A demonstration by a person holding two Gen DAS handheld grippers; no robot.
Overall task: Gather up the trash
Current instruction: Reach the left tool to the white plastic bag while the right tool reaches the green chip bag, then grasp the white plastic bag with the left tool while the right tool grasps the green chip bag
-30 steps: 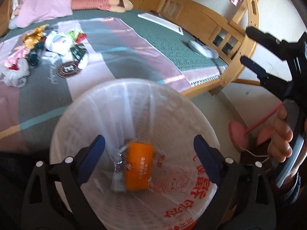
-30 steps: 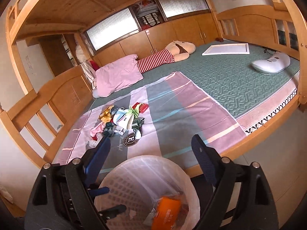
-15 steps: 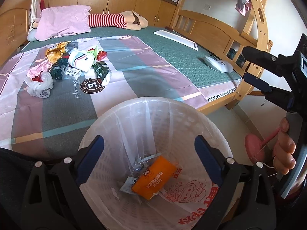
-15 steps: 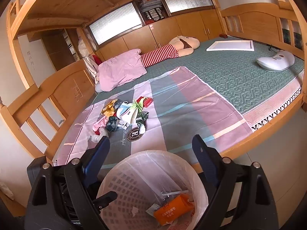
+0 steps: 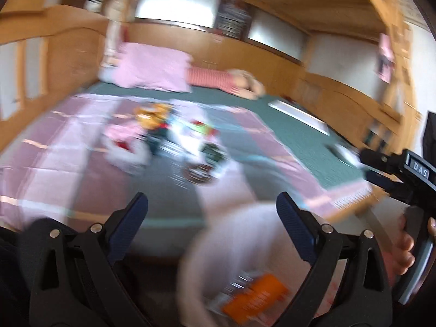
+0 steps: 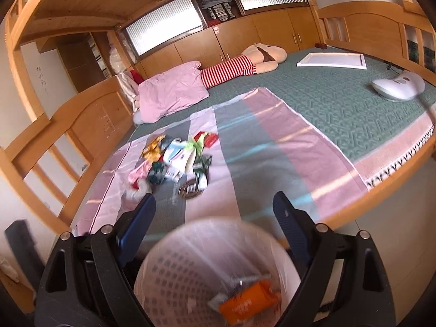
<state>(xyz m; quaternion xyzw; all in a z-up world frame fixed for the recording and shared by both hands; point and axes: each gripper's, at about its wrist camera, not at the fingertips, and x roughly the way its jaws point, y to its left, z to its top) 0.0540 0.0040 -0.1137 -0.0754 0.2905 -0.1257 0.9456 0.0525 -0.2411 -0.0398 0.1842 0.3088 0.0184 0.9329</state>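
Ahead and left of my wide-open, empty right hand-held gripper lies the trash pile on the bed; my left hand-held gripper, also empty and apart, sits nearer it; the bin stands just below both.

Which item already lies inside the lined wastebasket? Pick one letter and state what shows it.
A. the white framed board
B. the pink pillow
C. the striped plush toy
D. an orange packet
D: the orange packet lies at the bottom of the lined wastebasket, while the plush toy, the pillow and the board all lie on the bed.
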